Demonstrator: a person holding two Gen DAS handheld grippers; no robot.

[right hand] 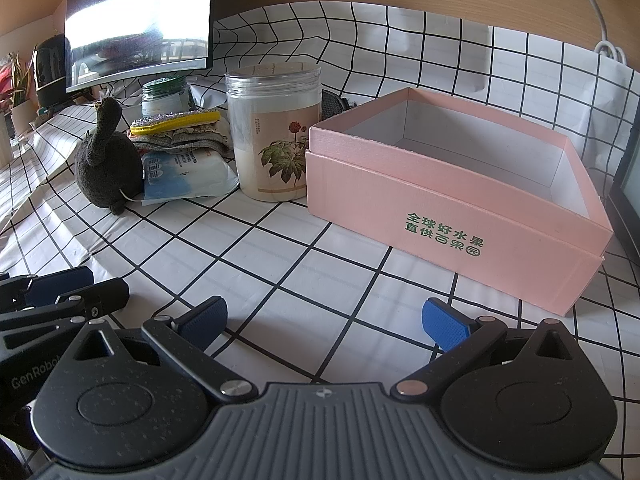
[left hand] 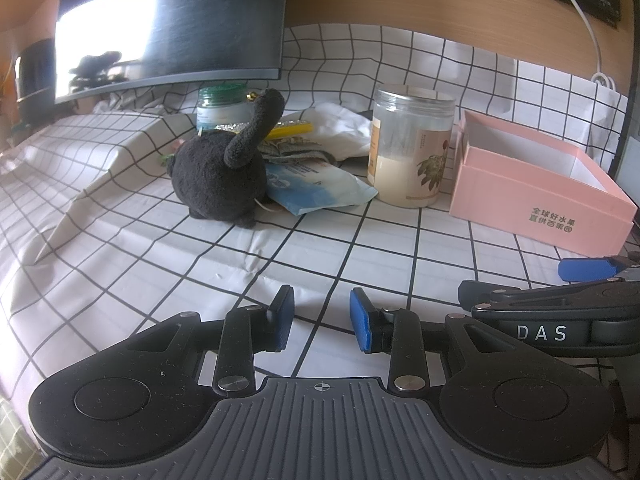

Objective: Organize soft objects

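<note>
A black plush toy (left hand: 224,168) with a long neck sits on the checked tablecloth, also in the right wrist view (right hand: 106,166). Beside it lie a blue-white soft pack (left hand: 316,188) (right hand: 184,176) and a stack of cloth items topped by a yellow, glittery pouch (left hand: 288,130) (right hand: 176,122). An open, empty pink box (left hand: 536,196) (right hand: 452,208) stands to the right. My left gripper (left hand: 322,318) is open and empty, low over the cloth, well short of the plush. My right gripper (right hand: 324,322) is open wide and empty, in front of the box.
A clear plastic jar (left hand: 412,144) (right hand: 276,132) with cream contents stands between the pile and the box. A green-lidded jar (left hand: 222,106) stands behind the pile. A monitor (left hand: 172,24) hangs over the back left. A white cable (left hand: 588,20) runs down the wall.
</note>
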